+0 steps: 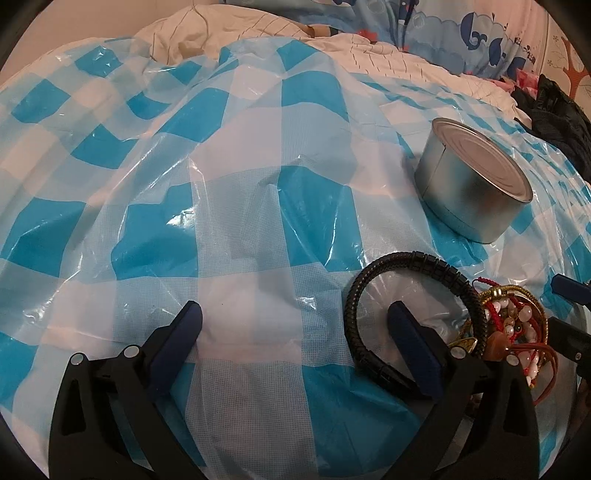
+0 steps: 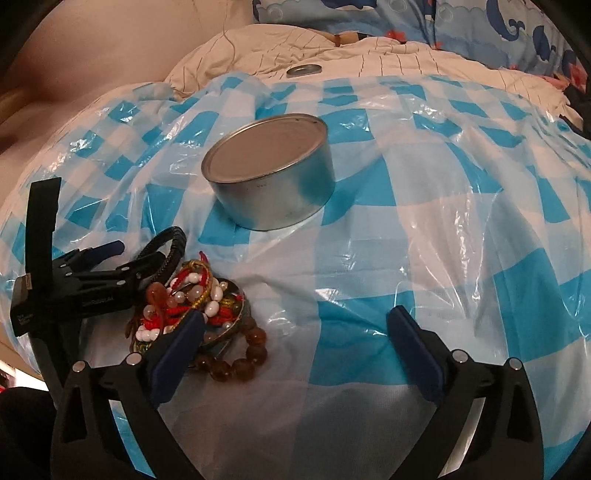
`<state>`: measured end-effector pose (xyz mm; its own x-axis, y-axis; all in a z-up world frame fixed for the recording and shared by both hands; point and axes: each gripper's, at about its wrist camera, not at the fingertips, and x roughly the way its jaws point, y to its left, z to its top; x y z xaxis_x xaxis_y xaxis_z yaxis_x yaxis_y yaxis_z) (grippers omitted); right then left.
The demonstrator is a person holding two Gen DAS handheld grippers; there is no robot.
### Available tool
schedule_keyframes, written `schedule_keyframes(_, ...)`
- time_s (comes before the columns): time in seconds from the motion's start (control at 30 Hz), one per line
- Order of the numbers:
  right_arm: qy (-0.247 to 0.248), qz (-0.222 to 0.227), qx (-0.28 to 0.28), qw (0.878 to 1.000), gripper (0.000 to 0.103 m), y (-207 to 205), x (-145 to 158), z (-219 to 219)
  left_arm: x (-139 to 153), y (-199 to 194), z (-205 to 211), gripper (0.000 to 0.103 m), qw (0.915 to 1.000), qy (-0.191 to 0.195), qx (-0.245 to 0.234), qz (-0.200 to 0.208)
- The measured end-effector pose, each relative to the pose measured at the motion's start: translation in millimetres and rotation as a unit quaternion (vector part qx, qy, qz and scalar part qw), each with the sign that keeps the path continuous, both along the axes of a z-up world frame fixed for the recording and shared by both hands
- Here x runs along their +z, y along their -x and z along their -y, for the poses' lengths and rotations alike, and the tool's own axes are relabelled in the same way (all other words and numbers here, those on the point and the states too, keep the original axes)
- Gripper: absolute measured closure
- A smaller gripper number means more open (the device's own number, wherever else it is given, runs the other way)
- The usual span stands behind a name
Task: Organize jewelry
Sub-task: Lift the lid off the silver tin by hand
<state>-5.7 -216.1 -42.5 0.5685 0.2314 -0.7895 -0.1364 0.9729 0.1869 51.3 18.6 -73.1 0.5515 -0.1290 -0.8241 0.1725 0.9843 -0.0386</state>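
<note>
A blue and white checked plastic sheet [image 1: 236, 206] was spread over a bed. A round silver tin [image 1: 471, 181] was standing on the sheet, closed side up. In the left wrist view the tin was seen at about 2 o'clock, and in the right wrist view at about 11 o'clock.

The jewelry was found in one heap on the sheet, near the tin but not touching it. A black braided bracelet [image 1: 402, 321] was lying at the left side of the heap. Beside it, a tangle of red cord and white beads [image 2: 177, 306] was piled on a small round dish [image 2: 231, 325]. A gold chain [image 2: 197, 267] was mixed into the tangle. A brown bead bracelet [image 2: 243, 354] was seen at the near edge of the dish, partly on the sheet.

The left gripper [image 1: 295, 325] was held with its jaws wide open. Nothing was gripped by them. One blue finger [image 1: 410, 339] was seen inside the loop of the black bracelet; whether it touched the bracelet could not be told.

The right gripper [image 2: 295, 325] was also held with its jaws wide open, and nothing was gripped. Its left finger [image 2: 177, 343] was seen in front of the dish, at about 8 o'clock. Only bare sheet was seen between its fingers.

A small silver lid [image 2: 303, 70] was lying on the white bedding [image 2: 369, 59] past the sheet, at 12 o'clock. Blue whale-print bedding [image 2: 461, 29] was seen behind that.
</note>
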Motion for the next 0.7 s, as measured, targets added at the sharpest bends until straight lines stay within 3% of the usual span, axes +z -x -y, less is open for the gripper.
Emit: schedule_keyframes(0.7, -0.028, -0.007, -0.004, 1.0, 0.007, -3.9, -4.0, 8.1, 0.5, -0.7, -1.2, 0.007, 1.0, 0.0, 0.0, 0.0)
